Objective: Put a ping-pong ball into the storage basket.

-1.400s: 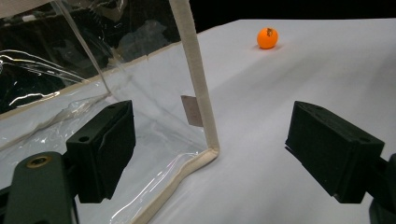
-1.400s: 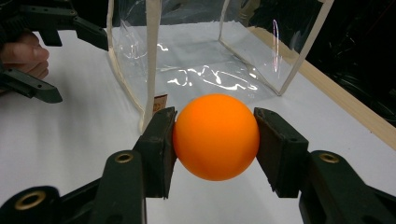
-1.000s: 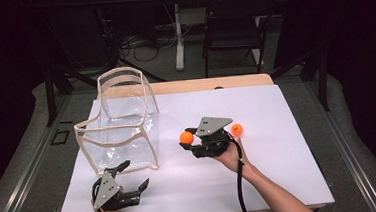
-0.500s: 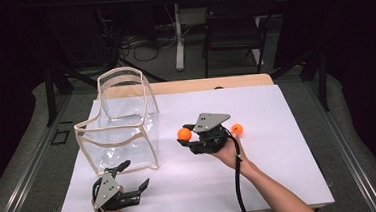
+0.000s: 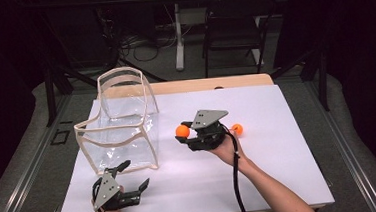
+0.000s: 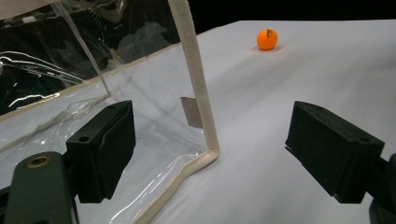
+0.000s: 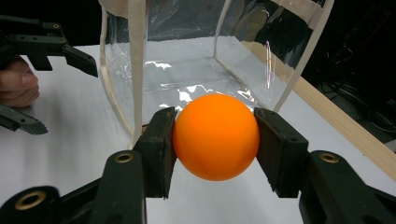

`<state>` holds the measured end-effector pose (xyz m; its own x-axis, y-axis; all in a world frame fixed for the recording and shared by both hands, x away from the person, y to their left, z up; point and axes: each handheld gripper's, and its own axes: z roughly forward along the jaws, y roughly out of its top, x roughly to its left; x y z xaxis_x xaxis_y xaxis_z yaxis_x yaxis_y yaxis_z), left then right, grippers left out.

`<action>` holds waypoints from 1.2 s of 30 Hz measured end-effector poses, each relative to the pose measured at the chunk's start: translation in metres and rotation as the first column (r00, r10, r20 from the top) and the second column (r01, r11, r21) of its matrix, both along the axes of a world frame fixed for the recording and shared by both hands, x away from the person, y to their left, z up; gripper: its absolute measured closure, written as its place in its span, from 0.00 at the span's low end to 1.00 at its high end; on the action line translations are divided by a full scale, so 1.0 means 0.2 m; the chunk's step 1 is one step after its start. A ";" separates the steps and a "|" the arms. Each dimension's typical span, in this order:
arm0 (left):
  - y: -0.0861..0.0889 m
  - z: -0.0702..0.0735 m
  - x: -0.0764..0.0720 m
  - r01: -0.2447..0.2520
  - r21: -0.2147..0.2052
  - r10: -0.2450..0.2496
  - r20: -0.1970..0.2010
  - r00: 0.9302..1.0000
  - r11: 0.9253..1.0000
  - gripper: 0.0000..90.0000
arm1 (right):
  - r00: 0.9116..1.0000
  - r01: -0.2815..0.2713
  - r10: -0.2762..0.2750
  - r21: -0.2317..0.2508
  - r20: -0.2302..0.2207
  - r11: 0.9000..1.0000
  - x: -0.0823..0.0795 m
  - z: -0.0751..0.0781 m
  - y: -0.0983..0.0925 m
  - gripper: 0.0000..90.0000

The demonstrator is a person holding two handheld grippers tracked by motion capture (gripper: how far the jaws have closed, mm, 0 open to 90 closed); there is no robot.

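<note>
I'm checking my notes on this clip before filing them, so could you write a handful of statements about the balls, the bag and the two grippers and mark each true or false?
1. The right gripper has its fingers shut on an orange ball. True.
2. The left gripper is shut on the clear bag's edge. False: its fingers stand wide apart, the bag's corner trim between them untouched.
3. A second orange ball lies on the white table. True.
4. The clear bag already has a ball inside. False: no ball can be seen in it.
5. The bag stands at the left side of the table in the high view. True.
</note>
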<state>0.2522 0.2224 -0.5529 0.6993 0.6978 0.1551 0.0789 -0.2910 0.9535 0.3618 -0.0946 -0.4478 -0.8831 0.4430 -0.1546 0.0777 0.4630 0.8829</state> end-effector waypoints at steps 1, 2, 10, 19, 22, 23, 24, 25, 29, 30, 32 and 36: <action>0.00 0.00 0.00 0.000 0.000 0.000 0.000 1.000 1.000 0.17 | 1.000 -0.001 0.001 0.000 0.001 1.000 0.00 0.00 0.00 0.56; 0.00 0.00 0.00 0.000 0.001 0.000 0.000 1.000 1.000 0.17 | 1.000 0.001 -0.001 0.001 0.001 1.000 0.00 0.00 0.00 0.56; 0.00 0.00 0.00 0.001 0.000 -0.001 0.000 1.000 1.000 0.17 | 1.000 0.003 -0.003 0.004 0.001 1.000 0.03 0.02 0.01 0.56; 0.00 0.00 0.00 0.001 0.001 -0.001 0.000 1.000 1.000 0.17 | 1.000 0.007 -0.007 0.003 0.007 1.000 0.05 0.03 0.02 0.56; 0.00 0.00 0.00 0.002 0.000 -0.002 0.000 1.000 1.000 0.17 | 1.000 0.008 -0.008 0.007 0.008 1.000 0.05 0.04 0.02 0.56; 0.00 0.00 0.00 0.002 0.000 -0.002 0.000 1.000 1.000 0.17 | 1.000 0.008 -0.008 0.005 0.010 1.000 0.06 0.04 0.02 0.56; 0.00 0.00 0.00 0.002 0.000 -0.002 0.000 1.000 1.000 0.17 | 1.000 0.009 -0.009 0.006 0.010 1.000 0.06 0.04 0.02 0.56; 0.00 0.00 0.00 0.001 0.000 -0.001 0.000 1.000 1.000 0.17 | 1.000 0.010 -0.011 0.010 0.011 1.000 0.06 0.05 0.02 0.56; 0.00 0.00 0.00 0.002 0.001 -0.002 -0.001 1.000 1.000 0.17 | 1.000 0.014 -0.014 0.011 0.010 1.000 0.07 0.06 0.03 0.56; 0.00 0.00 0.00 0.002 0.001 -0.002 0.000 1.000 1.000 0.17 | 1.000 0.013 -0.013 0.012 0.012 1.000 0.08 0.06 0.03 0.56; 0.00 0.00 0.00 0.001 0.000 -0.001 -0.001 1.000 1.000 0.17 | 1.000 0.012 -0.012 0.014 0.010 1.000 0.08 0.06 0.03 0.56; 0.00 0.00 0.00 0.001 0.000 -0.001 0.000 1.000 1.000 0.17 | 1.000 0.009 -0.009 0.018 0.013 1.000 0.09 0.08 0.04 0.56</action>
